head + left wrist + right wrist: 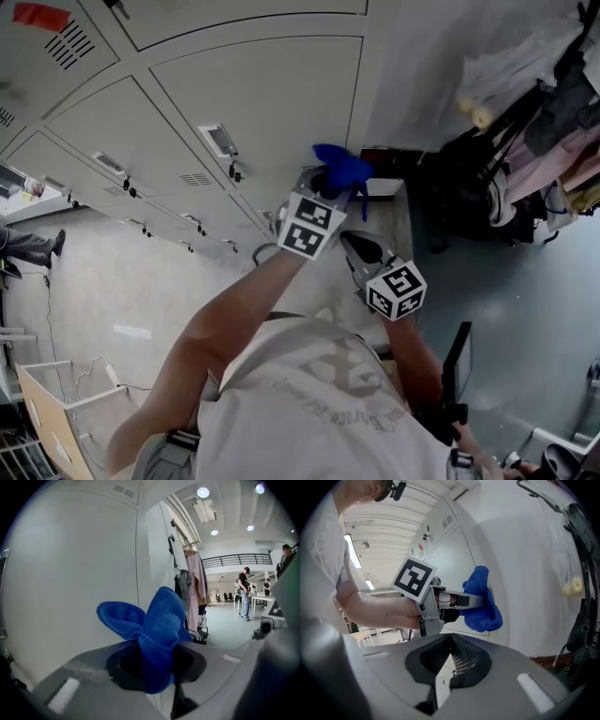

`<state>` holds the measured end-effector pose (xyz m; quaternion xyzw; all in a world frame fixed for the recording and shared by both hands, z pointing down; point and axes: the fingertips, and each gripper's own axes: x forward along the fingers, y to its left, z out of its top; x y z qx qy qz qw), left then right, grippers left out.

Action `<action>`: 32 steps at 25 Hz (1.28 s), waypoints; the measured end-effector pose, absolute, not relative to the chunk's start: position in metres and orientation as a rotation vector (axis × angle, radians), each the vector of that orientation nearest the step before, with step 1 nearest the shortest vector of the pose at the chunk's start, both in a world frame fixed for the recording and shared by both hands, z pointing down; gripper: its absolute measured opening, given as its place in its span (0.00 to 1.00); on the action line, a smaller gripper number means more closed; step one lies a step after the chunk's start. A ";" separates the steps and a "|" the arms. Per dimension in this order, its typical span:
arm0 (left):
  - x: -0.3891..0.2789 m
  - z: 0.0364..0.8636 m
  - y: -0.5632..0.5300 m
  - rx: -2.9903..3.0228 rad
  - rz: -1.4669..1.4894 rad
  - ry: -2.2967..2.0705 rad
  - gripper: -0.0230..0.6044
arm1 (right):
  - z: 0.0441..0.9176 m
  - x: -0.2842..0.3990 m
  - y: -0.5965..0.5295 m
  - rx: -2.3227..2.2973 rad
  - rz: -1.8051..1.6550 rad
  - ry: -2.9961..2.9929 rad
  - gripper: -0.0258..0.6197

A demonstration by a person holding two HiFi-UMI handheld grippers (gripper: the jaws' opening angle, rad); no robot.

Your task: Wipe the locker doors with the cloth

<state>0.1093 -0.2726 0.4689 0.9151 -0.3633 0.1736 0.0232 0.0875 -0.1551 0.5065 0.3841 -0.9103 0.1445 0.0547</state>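
A blue cloth [342, 169] is bunched between the jaws of my left gripper [330, 187], which is shut on it. The cloth sits close to the grey locker door [272, 103], near its right edge; I cannot tell whether it touches. In the left gripper view the blue cloth [157, 630] sticks up from the left gripper [157, 670] with the locker door [70, 573] just behind. My right gripper [354, 246] hangs lower right of the left one, shut and holding nothing. From the right gripper [449, 667] I see the left gripper [440, 603] and the cloth [483, 603].
More locker doors [103, 122] with small handles run to the left. A rack of hanging clothes [553, 141] and dark bags [469, 187] stand to the right against a white wall. An open box [52, 412] sits at lower left. People [243, 592] stand far off.
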 end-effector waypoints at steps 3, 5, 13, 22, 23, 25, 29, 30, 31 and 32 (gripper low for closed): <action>0.103 0.477 -0.277 2.805 0.554 -1.141 0.23 | 0.510 0.089 -0.152 1.165 0.447 -2.754 0.05; 0.095 0.482 -0.281 2.780 0.558 -1.156 0.23 | 0.511 0.088 -0.151 1.168 0.451 -2.750 0.05; 0.051 0.495 -0.289 2.689 0.541 -1.233 0.23 | 0.508 0.069 -0.152 1.172 0.447 -2.735 0.05; -0.008 0.508 -0.294 2.612 0.531 -1.314 0.23 | 0.505 0.039 -0.154 1.169 0.433 -2.725 0.05; -0.015 0.509 -0.294 2.605 0.534 -1.320 0.23 | 0.504 0.035 -0.155 1.167 0.430 -2.726 0.05; -0.027 0.512 -0.293 2.591 0.540 -1.331 0.23 | 0.503 0.028 -0.154 1.162 0.426 -2.727 0.05; -0.052 0.523 -0.293 2.530 0.540 -1.355 0.23 | 0.503 0.016 -0.155 1.157 0.427 -2.723 0.05; -0.059 0.525 -0.293 2.515 0.541 -1.363 0.23 | 0.504 0.013 -0.155 1.155 0.427 -2.722 0.05; -0.066 0.526 -0.293 2.502 0.544 -1.371 0.23 | 0.503 0.010 -0.155 1.153 0.426 -2.722 0.05; -0.072 0.527 -0.292 2.489 0.548 -1.378 0.23 | 0.503 0.008 -0.155 1.150 0.426 -2.723 0.05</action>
